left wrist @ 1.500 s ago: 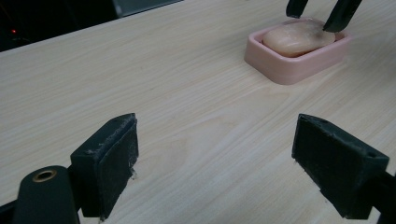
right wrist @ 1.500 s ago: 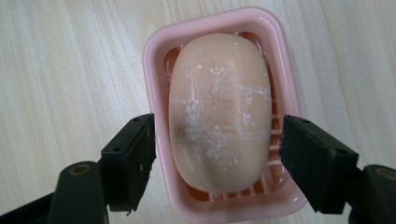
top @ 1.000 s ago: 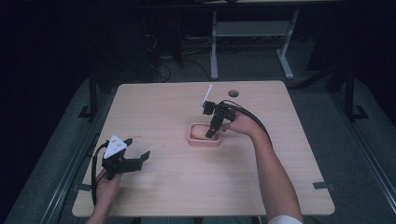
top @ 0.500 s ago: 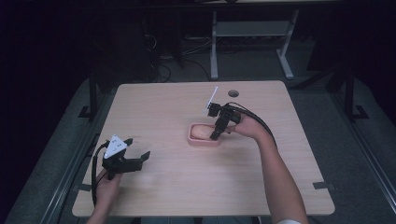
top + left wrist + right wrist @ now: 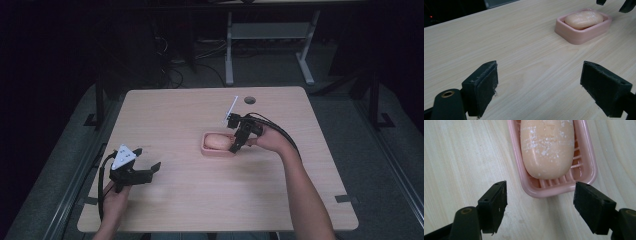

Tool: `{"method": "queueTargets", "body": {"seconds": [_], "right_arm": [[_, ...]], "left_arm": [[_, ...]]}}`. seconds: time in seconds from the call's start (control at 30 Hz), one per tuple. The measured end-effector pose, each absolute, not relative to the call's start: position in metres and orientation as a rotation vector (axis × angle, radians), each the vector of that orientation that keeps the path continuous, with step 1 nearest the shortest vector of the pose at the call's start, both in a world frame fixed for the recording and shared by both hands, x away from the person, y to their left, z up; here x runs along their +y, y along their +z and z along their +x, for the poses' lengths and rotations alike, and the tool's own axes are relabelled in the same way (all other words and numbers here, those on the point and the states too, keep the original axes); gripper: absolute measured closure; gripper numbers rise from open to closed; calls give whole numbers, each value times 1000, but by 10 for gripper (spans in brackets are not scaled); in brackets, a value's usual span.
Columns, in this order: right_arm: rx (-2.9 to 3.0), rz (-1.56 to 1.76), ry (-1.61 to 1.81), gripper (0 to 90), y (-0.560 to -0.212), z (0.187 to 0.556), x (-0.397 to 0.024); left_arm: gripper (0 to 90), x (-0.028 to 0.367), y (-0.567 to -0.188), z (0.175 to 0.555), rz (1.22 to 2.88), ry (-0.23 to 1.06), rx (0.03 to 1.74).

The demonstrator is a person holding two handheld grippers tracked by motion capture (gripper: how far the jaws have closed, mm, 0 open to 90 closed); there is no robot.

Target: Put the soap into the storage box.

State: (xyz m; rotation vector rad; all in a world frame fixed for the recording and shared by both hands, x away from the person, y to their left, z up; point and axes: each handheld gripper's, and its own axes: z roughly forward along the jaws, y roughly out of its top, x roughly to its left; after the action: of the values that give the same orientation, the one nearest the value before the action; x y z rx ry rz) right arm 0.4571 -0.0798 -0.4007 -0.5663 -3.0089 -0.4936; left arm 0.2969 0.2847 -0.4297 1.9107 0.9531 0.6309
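Observation:
A pink soap dish point(image 5: 206, 150) sits near the middle of the wooden table and holds a peach bar of soap point(image 5: 215, 142). My right gripper point(image 5: 234, 146) hangs open at the dish's right end, pointing down. In the right gripper view its jaws stand wide apart, just short of the dish point(image 5: 564, 187) and the soap point(image 5: 546, 147), with nothing between them. My left gripper point(image 5: 147, 159) is open low over the table's front left. In the left gripper view the dish point(image 5: 584, 36) and soap point(image 5: 584, 19) lie far ahead.
The table point(image 5: 175, 115) has a round cable hole point(image 5: 249, 100) near its far edge. Dark floor, cables and a desk frame point(image 5: 270, 35) lie beyond the table. Both forearms come in from the near edge.
My right gripper has shifted slightly to the right, from over the dish to its right end. The left gripper has stayed still.

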Motion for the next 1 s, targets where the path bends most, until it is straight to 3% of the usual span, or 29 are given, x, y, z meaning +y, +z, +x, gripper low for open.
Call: {"method": "queueTargets", "body": {"seconds": [1.0], "right_arm": [[-3027, -581, -522, 245, -405, 430, -101]], "left_arm": [[143, 284, -430, 297, 1917, 634, 953]]}}
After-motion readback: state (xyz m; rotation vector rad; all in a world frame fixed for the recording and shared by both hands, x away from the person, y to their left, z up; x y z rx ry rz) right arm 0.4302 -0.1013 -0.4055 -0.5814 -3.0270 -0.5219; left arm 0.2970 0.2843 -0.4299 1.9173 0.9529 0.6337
